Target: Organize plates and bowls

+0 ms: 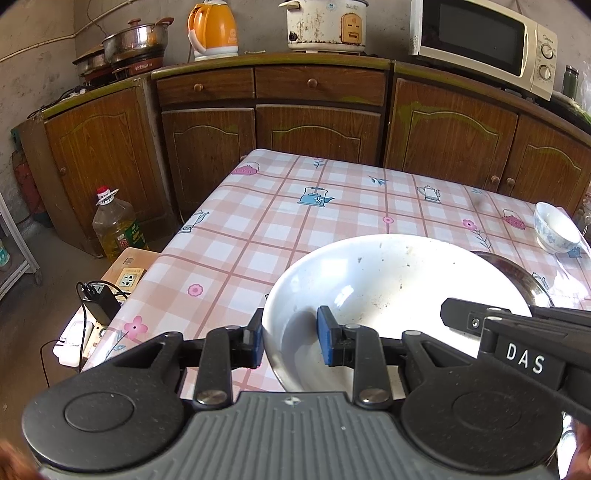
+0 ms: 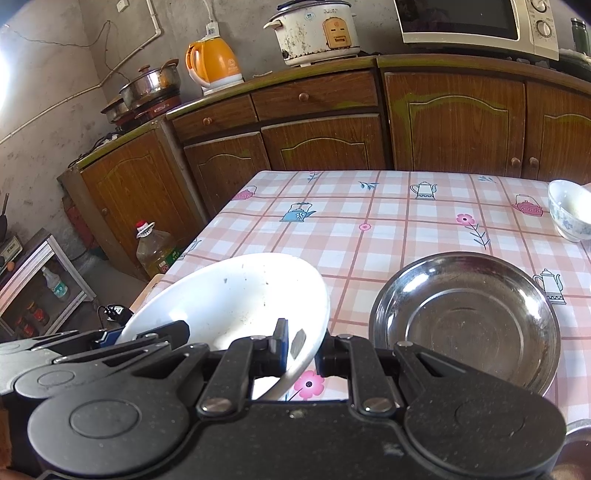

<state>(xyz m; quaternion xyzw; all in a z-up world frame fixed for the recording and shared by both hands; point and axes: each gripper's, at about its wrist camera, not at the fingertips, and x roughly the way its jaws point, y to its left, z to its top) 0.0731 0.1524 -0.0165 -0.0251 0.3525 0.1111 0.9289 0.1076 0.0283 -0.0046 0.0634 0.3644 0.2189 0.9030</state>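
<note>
The left gripper [image 1: 290, 339] clamps the near left rim of the white plate [image 1: 388, 280], one blue pad inside the dish and the other outside under the rim. The right gripper [image 2: 301, 354] is clenched on the same plate's [image 2: 236, 295] near right rim, one pad on the inner face, the other finger outside beneath the edge. So both grippers hold one plate between them, on opposite sides of its near edge.

The plate is round and shallow, so it has no long axis. In the right wrist view it is tilted, with its open face turned up and toward the cabinets, the left rim high and the right rim low by the right gripper. It hangs over the near left part of the table [image 1: 295, 229]; whether its underside touches the cloth cannot be told. Dark specks dot its inner surface.

Just to the right of the white plate a steel plate [image 2: 465, 321] lies flat on the checked tablecloth, open side up. In the left wrist view only its dark rim [image 1: 524, 277] shows behind the white plate. Farther right, near the table's edge, a small blue-patterned bowl [image 2: 569, 210] stands upright, well apart from both plates.

Beyond the table runs a row of brown wooden cabinets [image 1: 314, 125] carrying an orange kettle [image 1: 212, 29], a white rice cooker [image 1: 325, 26] and a microwave [image 1: 480, 40]. An oil bottle [image 1: 116, 225] stands on the floor left of the table.
</note>
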